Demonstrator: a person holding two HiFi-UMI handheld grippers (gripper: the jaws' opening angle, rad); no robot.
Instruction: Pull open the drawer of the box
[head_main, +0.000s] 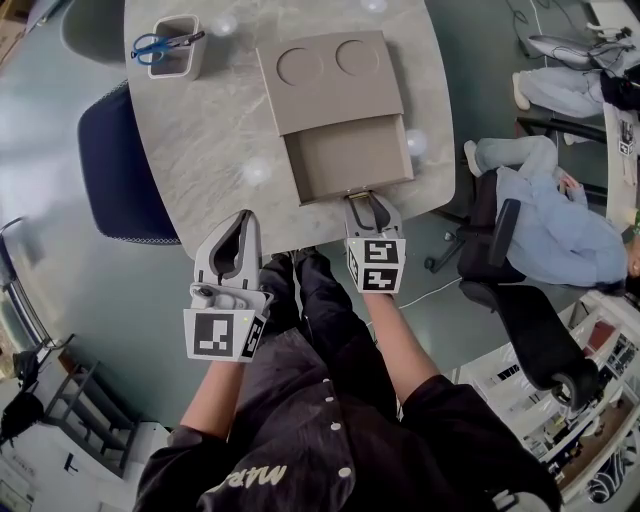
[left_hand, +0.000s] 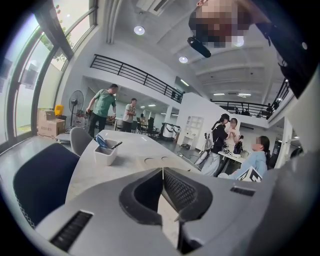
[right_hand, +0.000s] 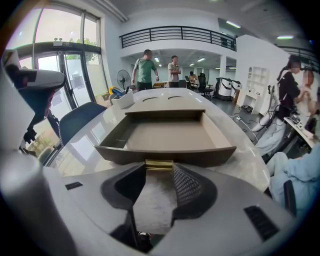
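Tabletop (head_main: 200, 150): the box (head_main: 330, 80) has its drawer (head_main: 345, 160) open toward the person.
Its handle (right_hand: 159, 164) sits clamped in the right gripper (head_main: 359, 200), dead ahead; the left gripper (head_main: 243, 220), clenched empty, is farther back.

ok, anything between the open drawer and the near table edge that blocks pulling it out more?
Nothing visible. The right gripper grips the brass handle on the drawer, and the table in front of the drawer is bare. The left gripper is off to the side, shut and empty.
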